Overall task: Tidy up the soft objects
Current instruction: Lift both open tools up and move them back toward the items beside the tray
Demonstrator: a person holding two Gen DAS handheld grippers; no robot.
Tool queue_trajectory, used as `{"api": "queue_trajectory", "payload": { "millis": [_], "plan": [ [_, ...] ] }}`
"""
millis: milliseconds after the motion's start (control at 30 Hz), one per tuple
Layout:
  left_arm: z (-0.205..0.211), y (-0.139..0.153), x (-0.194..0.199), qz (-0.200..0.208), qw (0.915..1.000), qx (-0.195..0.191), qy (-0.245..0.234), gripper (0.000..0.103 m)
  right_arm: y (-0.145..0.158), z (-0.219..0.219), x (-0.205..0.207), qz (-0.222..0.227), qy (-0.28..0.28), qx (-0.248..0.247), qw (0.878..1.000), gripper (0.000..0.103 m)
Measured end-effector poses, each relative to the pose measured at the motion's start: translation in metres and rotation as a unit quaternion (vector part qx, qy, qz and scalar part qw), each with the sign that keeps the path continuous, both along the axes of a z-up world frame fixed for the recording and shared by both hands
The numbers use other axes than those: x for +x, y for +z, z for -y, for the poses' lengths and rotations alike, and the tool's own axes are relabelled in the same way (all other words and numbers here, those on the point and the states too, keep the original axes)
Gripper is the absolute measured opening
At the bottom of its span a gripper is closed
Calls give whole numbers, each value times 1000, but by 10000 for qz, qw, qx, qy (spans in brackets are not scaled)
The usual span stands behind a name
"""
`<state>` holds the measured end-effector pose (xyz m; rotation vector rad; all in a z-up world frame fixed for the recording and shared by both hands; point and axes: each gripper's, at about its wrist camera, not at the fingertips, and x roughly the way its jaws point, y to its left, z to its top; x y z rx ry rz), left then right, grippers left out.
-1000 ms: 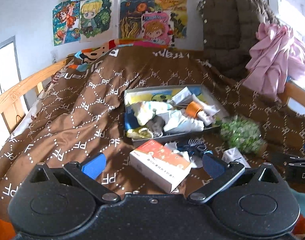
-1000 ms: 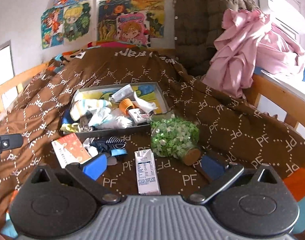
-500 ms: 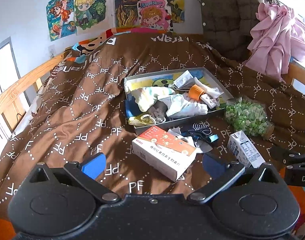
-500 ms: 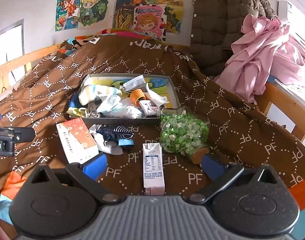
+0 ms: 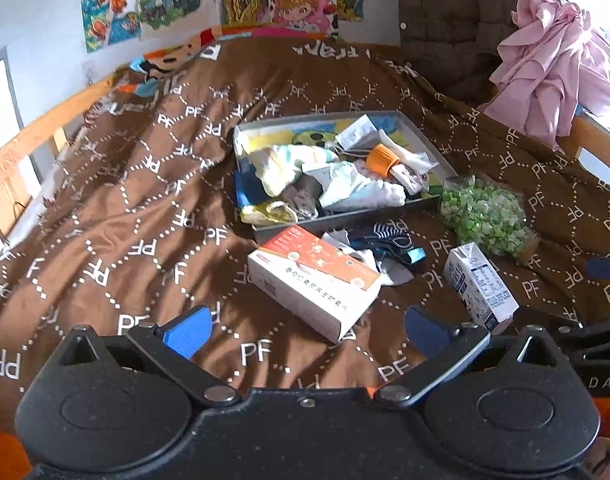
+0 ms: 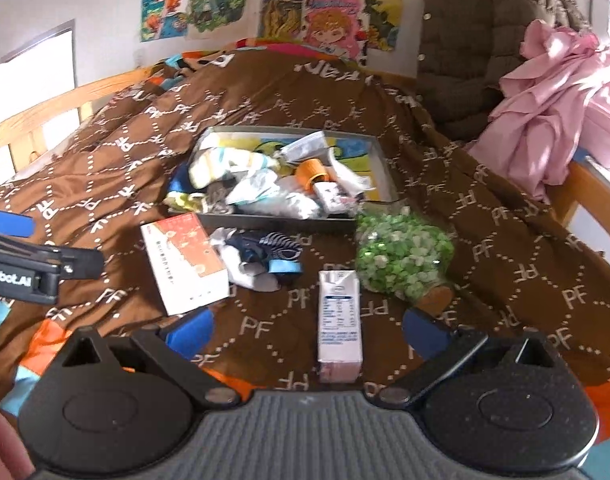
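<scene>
Socks (image 5: 385,248) loose at tray (image 5: 345,222) front edge | both jaws spread, empty | bare blanket (image 5: 145,216) left

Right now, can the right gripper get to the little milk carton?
Probably yes. The milk carton lies straight ahead of the open right gripper on the brown blanket, with nothing on top.

Crumpled socks (image 5: 381,246) before tray (image 5: 433,144); more piled inside.
</scene>
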<state>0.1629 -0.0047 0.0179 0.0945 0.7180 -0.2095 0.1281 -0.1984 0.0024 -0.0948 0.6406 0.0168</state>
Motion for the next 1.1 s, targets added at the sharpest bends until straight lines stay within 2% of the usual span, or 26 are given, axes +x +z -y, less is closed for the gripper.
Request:
{"api": "queue_trajectory", "payload": {
  "millis": [167,400,533,833,1100],
  "plan": [
    [-5,-5,20,-309,9995,-72,-55,102,-3,-2,12,-140,232,0,9996,103],
    [-6,-5,39,-169,9995,229,-167,102,-3,1,33,-49,282,-443,9986,103],
    [-4,-8,53,-174,9991,275,-289,102,-3,7,45,-52,261,-440,9987,103],
    [10,-20,86,360,9946,459,-852,102,-9,13,76,58,262,-569,9980,103],
    [17,-29,90,755,9860,814,-1241,102,-20,23,105,-16,264,-513,9983,103]
  ]
}}
